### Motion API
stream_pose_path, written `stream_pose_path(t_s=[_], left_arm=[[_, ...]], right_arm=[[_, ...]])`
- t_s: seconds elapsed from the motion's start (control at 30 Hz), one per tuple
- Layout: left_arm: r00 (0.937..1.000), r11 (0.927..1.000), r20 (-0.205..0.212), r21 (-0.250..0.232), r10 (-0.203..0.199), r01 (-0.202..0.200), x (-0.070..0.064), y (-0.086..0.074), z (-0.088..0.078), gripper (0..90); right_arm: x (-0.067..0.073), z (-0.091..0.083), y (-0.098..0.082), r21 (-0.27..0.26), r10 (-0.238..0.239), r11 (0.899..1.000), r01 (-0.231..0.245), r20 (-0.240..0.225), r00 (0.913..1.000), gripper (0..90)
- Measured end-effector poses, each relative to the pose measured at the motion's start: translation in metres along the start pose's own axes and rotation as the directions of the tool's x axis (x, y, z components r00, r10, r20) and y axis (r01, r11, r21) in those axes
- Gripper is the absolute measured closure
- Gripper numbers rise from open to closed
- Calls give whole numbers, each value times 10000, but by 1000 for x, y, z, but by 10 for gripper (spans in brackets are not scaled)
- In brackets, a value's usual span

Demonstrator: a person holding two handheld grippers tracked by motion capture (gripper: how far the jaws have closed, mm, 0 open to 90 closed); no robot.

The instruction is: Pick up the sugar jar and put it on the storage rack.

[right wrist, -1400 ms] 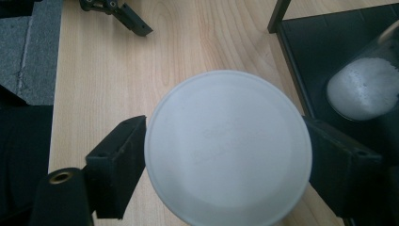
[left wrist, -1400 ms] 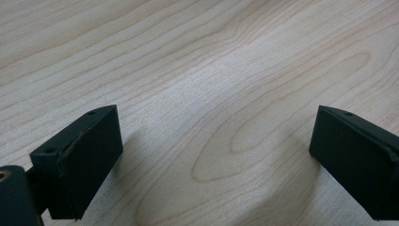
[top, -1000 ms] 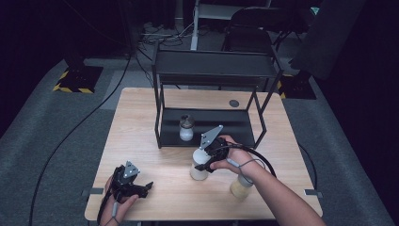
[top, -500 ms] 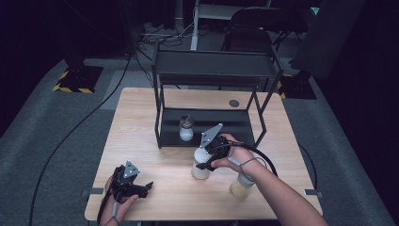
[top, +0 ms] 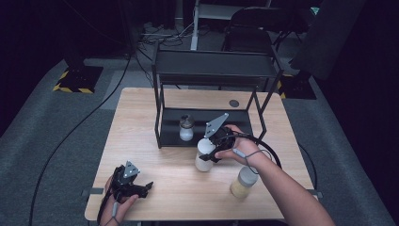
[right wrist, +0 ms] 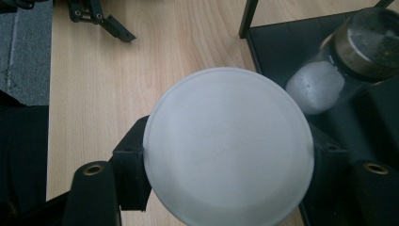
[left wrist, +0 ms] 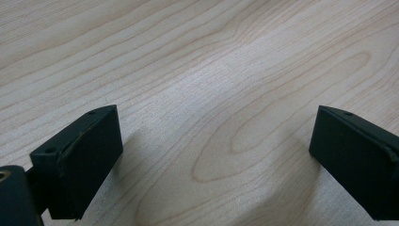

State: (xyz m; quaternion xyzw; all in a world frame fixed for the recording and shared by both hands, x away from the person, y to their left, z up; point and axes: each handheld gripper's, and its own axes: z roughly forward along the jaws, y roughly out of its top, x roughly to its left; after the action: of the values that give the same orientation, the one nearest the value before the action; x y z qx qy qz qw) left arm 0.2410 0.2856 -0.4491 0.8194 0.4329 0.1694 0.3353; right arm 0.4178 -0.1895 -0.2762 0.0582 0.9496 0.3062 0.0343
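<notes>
My right gripper point(top: 208, 149) is shut on a white jar with a white lid point(top: 204, 156) and holds it by the top just in front of the rack, slightly above the table. In the right gripper view the round white lid point(right wrist: 228, 146) sits between the black fingers point(right wrist: 131, 174). My left gripper point(top: 143, 187) rests on the table near the front left corner. In the left gripper view my left gripper point(left wrist: 214, 160) stands open, with bare wood between its jaws.
A black two-level rack point(top: 214, 70) stands at the back of the wooden table point(top: 141, 113). On its lower shelf is a dark-lidded glass jar of white powder point(top: 186, 128), also point(right wrist: 329, 75). A jar of yellowish contents point(top: 243, 182) stands at the front right, under the right forearm.
The right gripper has risen a little with the white jar and shifted slightly toward the rack. The left gripper has stayed where it was.
</notes>
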Motion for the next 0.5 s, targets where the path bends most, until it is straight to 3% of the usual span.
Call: stream_pose_path(t_s=[0.5], left_arm=[[10000, 10000, 1, 0, 1, -1, 0, 0, 0, 31]], right_arm=[[-16, -21, 15, -168, 49, 9998, -42, 402, 9992, 338]])
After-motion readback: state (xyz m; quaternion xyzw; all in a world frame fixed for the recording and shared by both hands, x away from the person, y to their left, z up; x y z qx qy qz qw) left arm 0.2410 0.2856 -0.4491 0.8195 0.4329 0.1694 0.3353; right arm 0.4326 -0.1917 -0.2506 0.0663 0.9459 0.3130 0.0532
